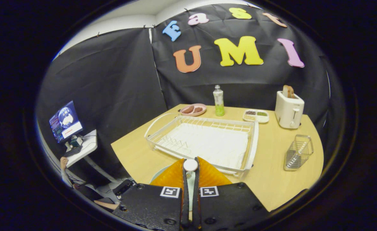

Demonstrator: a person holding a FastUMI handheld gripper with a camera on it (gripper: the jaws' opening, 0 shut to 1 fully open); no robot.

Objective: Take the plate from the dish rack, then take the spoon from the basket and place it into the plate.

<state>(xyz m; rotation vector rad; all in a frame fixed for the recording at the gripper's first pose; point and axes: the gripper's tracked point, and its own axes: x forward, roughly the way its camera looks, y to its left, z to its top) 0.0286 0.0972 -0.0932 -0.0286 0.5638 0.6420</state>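
Gripper (pixel 190 171) fingers nearly together, clamped on a white spoon handle (pixel 190 165) standing upright, raised for carrying. Pale plate (pixel 160 173) just near of the empty dish rack (pixel 204 141), under the fingers, ready to receive. Wire basket (pixel 299 152) right of the dish rack, apparently emptied.

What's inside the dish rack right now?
The dish rack shows only white wire tines and its white base; no dishes stand in it. Its near edge is covered by the tool, shut on a white spoon.
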